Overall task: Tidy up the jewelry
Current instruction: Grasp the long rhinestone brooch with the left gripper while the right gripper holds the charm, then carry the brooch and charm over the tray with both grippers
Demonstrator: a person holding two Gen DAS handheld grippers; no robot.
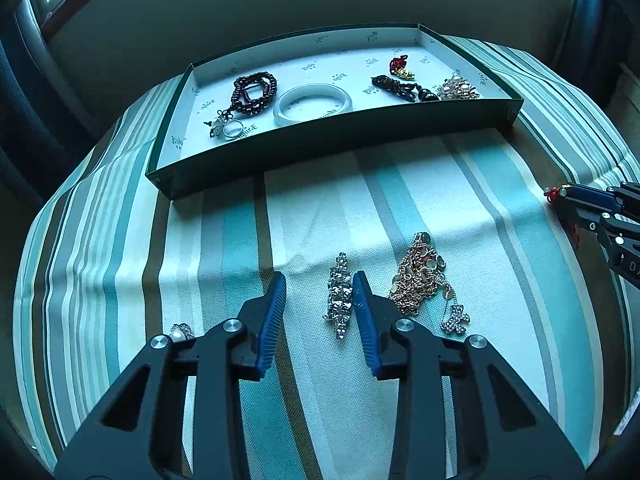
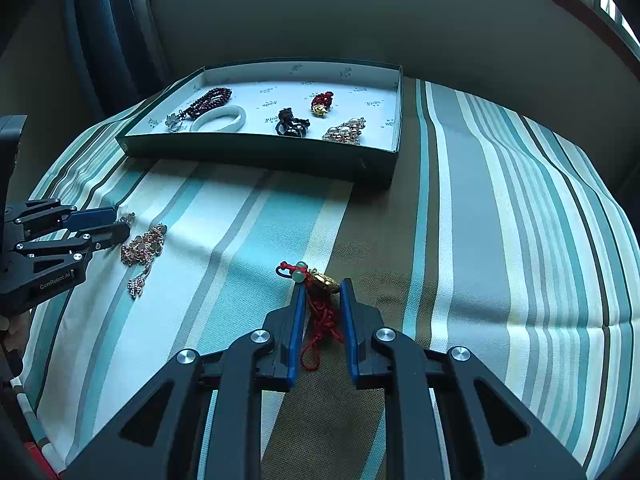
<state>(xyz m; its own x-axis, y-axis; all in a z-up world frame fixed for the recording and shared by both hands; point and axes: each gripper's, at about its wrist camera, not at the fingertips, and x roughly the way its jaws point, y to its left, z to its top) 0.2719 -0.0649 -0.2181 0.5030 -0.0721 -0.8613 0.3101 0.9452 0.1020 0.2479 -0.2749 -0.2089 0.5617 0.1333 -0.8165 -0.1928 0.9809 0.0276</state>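
Six pieces sit in the tray (image 1: 332, 136). Right claw (image 2: 320, 292) clamps the red charm (image 2: 320, 284); left claw (image 1: 320, 284), part-open, straddles the brooch (image 1: 339, 296); chain (image 1: 418, 276) remains on the surface.

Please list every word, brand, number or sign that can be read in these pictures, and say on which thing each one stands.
"GenRobot.AI": on the side of the left gripper, right wrist view.
"D": cut-off letters on the right gripper, left wrist view; the rest is out of frame.
Repeated dark logo print: on the tray lining; too small and blurred to read.
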